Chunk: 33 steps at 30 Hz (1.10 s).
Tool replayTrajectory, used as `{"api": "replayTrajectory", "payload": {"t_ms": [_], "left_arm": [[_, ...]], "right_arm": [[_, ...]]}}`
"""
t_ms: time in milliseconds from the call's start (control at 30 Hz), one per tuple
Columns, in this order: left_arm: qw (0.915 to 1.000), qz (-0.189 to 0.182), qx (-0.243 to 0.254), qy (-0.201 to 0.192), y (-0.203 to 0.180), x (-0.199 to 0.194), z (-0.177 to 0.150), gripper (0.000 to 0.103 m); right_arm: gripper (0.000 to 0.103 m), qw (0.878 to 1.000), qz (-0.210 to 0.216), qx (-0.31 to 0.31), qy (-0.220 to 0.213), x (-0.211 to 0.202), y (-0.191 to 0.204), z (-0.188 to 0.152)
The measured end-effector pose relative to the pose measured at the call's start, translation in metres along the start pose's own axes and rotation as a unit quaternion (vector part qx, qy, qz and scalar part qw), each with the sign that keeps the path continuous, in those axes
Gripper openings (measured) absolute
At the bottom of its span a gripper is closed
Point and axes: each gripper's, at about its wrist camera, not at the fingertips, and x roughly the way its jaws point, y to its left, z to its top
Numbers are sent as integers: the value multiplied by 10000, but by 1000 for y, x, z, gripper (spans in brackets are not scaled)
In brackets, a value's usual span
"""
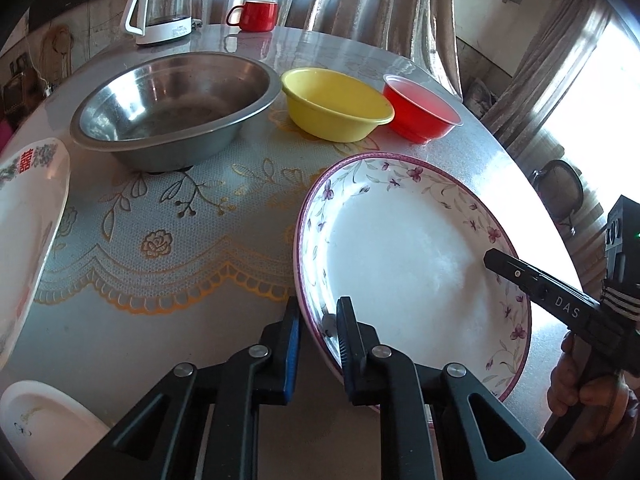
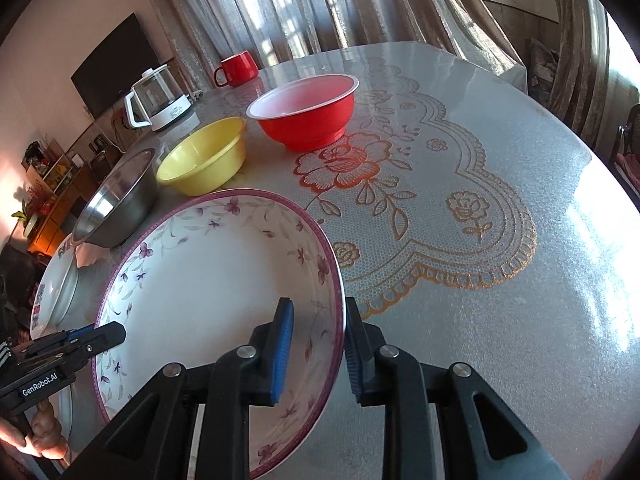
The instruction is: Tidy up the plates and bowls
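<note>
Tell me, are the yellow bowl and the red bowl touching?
Apart. In the right wrist view, a strip of table shows plainly between the yellow bowl and the red bowl.

The floral plate (image 1: 400,248) looks like glossy glazed ceramic. The large bowl (image 1: 176,108) far left is dull brushed metal, and the yellow bowl (image 1: 336,106) and red bowl (image 1: 420,110) beside it smooth plastic. A shiny, finely textured plastic cover lies over the tabletop (image 2: 500,184).
</note>
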Motion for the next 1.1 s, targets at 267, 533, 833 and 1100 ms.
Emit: {"api": "replayTrajectory", "payload": {"t_ms": [267,533,833,1100], "left_arm": [[9992,221,-309,140,21,-11,-4,17],[9969,683,-378,136,40,-20,-10,18],[9950,801,-588,3,55,-30,-12,19],[9946,895,-403,-326,58,-56,-29,24]], "right_arm": [[25,9996,218,-160,69,3,21,-6],[25,9988,387,-257,166,10,50,-9],[25,9992,301,-169,179,17,75,-10],[25,9991,303,-191,216,14,77,-14]]}}
